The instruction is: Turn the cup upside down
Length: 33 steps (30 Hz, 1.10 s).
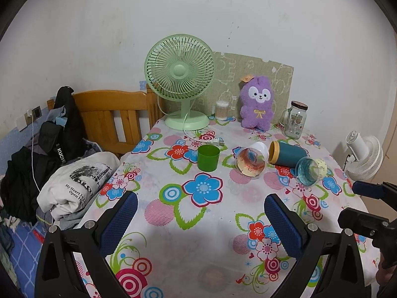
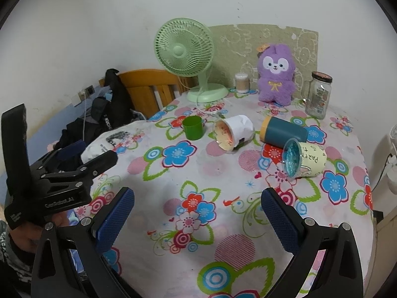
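A green cup stands upright, mouth up, on the flowered table. Right of it a white-wrapped cup, a dark blue cup with a tan rim and a clear cup with a yellow label all lie on their sides. My left gripper is open and empty over the near table, well short of the cups. My right gripper is open and empty too; it shows at the right edge of the left wrist view.
At the back stand a green desk fan, a cotton-swab jar, a purple plush toy and a glass jar mug. A fan plug and cord lie behind the green cup. Clothes are piled left of the table.
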Each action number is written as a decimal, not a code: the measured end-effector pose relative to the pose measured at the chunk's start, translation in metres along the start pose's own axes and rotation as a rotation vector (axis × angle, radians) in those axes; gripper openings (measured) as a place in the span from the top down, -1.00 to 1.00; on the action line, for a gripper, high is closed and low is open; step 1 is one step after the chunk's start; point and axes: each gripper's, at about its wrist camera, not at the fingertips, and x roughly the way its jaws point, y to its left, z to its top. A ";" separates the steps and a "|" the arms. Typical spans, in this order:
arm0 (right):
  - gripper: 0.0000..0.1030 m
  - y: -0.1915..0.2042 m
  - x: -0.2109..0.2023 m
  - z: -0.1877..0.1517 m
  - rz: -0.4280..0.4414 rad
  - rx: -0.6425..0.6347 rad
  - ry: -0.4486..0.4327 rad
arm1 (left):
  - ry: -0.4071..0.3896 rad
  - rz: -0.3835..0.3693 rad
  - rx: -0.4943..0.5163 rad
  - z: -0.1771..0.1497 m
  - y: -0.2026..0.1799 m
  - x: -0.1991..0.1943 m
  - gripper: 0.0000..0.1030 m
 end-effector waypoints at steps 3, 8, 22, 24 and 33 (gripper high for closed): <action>-0.99 -0.007 0.007 0.004 -0.020 0.001 0.017 | 0.016 0.003 0.003 0.000 -0.002 0.009 -1.00; -0.99 -0.026 0.024 0.022 -0.074 -0.085 0.041 | 0.042 -0.004 0.025 0.009 -0.012 0.029 -1.00; -0.99 -0.126 0.124 0.096 -0.091 -0.386 0.232 | 0.214 -0.005 0.059 0.035 -0.058 0.112 -1.00; -0.99 -0.140 0.147 0.104 -0.075 -0.409 0.290 | 0.228 -0.009 0.067 0.034 -0.063 0.117 -1.00; -0.87 -0.145 0.226 0.107 -0.042 -0.562 0.520 | 0.278 0.007 0.080 0.036 -0.075 0.143 -1.00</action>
